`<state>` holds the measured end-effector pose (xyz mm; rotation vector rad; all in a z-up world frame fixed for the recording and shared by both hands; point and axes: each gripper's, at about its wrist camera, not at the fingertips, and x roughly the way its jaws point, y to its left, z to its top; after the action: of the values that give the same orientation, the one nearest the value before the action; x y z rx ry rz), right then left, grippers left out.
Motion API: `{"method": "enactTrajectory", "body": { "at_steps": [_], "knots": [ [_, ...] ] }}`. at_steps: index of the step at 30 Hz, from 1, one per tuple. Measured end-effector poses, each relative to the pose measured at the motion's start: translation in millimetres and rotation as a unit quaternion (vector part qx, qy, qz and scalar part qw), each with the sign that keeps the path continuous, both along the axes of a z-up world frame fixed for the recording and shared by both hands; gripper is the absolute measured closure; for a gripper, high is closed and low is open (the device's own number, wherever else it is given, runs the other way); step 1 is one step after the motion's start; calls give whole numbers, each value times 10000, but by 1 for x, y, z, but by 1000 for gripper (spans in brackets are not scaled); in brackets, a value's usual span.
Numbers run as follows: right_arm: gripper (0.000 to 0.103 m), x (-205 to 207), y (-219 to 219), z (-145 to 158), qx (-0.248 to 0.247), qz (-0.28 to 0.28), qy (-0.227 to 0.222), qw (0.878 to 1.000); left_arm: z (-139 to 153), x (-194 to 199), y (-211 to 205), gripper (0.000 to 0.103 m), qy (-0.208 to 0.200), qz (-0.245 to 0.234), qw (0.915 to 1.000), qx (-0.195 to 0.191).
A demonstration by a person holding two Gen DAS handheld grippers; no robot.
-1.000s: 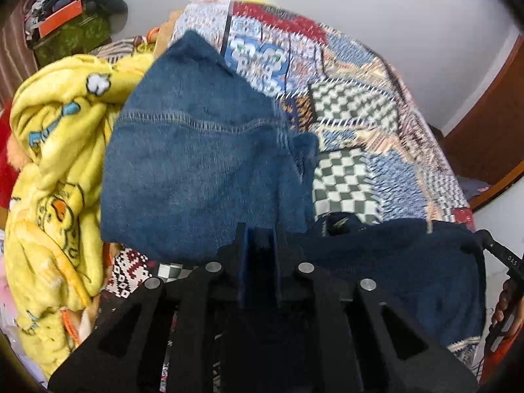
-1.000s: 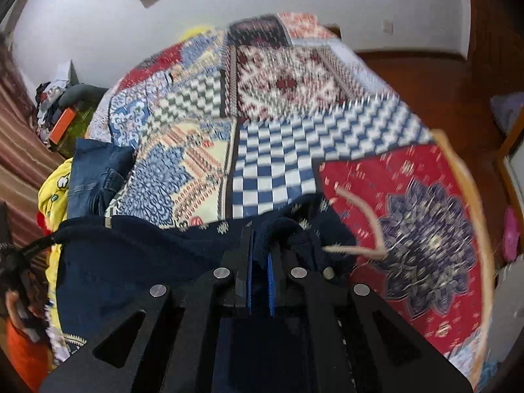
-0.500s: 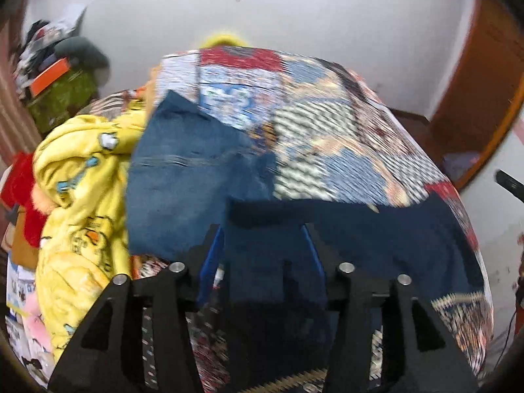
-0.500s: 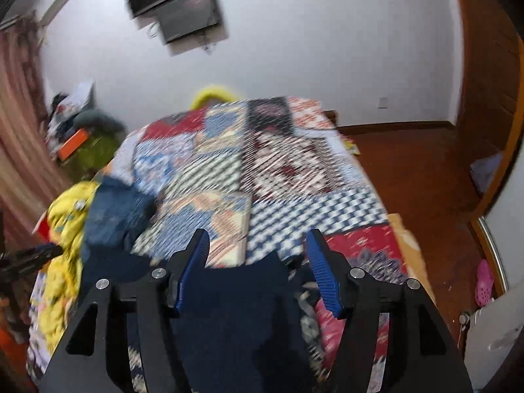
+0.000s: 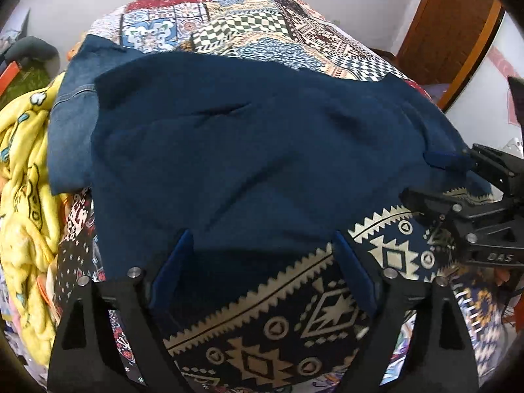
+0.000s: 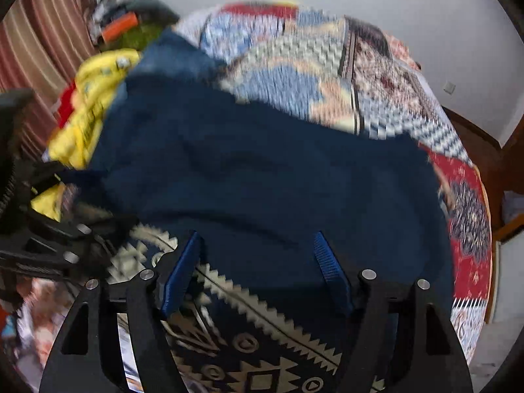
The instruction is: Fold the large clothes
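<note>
A large dark navy garment (image 5: 249, 150) lies spread on the patchwork bed, its near part showing a cream geometric pattern (image 5: 294, 327). It also fills the right wrist view (image 6: 262, 177), which is blurred. My left gripper (image 5: 262, 252) is open and empty above the garment's near edge. My right gripper (image 6: 258, 252) is open and empty over the same edge; it shows at the right of the left wrist view (image 5: 465, 177). The left gripper shows at the left of the right wrist view (image 6: 49, 229).
A folded blue denim piece (image 5: 68, 124) lies under the navy garment's far left corner. A yellow cartoon blanket (image 5: 23, 196) is heaped at the left. The patchwork bedspread (image 5: 262, 23) stretches beyond. A wooden door (image 5: 452, 26) stands at the right.
Both grippers, shut on the navy garment a second ago, have opened and let it go. The garment now lies spread flat, partly over the denim piece. Both grippers have drawn back low.
</note>
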<state>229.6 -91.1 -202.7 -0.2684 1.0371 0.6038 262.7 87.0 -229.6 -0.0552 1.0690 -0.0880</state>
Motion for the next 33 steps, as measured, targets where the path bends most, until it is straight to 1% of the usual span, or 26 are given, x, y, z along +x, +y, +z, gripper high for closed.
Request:
{"method": "enactTrajectory", "body": {
  "at_steps": [1, 2, 3, 5, 9, 11, 13, 14, 15, 16, 19, 21, 22, 23, 24, 27, 29, 33],
  "knots": [
    [34, -2, -3, -3, -65, 4, -24, 10000, -1, -4, 1, 11, -33, 12, 10000, 29],
    [32, -5, -6, -4, -86, 17, -81, 9999, -2, -8, 3, 5, -41, 44, 10000, 72],
    [29, -9, -11, -3, -99, 16, -150, 9998, -3, -12, 5, 3, -46, 86, 9999, 106],
    [28, -11, -17, 0, -136, -15, -223, 9997, -5, -20, 13, 3, -54, 156, 9999, 15],
    [28, -16, -28, 2, -108, 1, -229, 9997, -11, -36, 40, 3, 38, 556, 9974, -454],
    [28, -19, -30, 3, -147, -28, -254, 9996, -13, -45, 57, 3, 52, 819, 9940, -723],
    [28, -23, -34, 5, -249, -112, -368, 9990, -16, -51, 69, 3, 83, 908, 9908, -1001],
    [25, -24, -36, 5, -308, -164, -408, 9986, -18, -53, 76, 3, 116, 973, 9893, -1085],
    [18, -24, -41, 6, -376, -275, -436, 9980, -20, -55, 81, 3, 149, 1065, 9884, -1069],
    [16, -22, -45, 5, -403, -372, -440, 9975, -22, -59, 86, 3, 193, 1194, 9878, -982],
    [16, -19, -65, 4, -313, -646, -299, 9970, -29, -69, 104, 3, 280, 1537, 9847, -770],
    [16, -16, -77, 3, -267, -868, -197, 9957, -39, -75, 115, 3, 467, 1822, 9813, -419],
    [16, -16, -81, 3, -252, -929, -170, 9952, -43, -79, 119, 3, 505, 1887, 9801, -361],
    [16, -15, -85, 3, -101, -922, -124, 9956, -46, -83, 124, 3, 532, 1965, 9783, -372],
    [16, -15, -89, 3, -85, -986, -112, 9950, -48, -87, 128, 3, 557, 2052, 9762, -437],
    [16, -15, -92, 2, -201, -1110, -113, 9936, -49, -96, 137, 3, 561, 2272, 9703, -609],
    [16, -14, -91, 3, -203, -1120, -130, 9934, -44, -100, 138, 3, 502, 2337, 9685, -696],
    [16, -21, -87, 16, -79, -1094, -260, 9936, -22, -111, 128, 3, 231, 2263, 9678, -1074]
  ]
}}
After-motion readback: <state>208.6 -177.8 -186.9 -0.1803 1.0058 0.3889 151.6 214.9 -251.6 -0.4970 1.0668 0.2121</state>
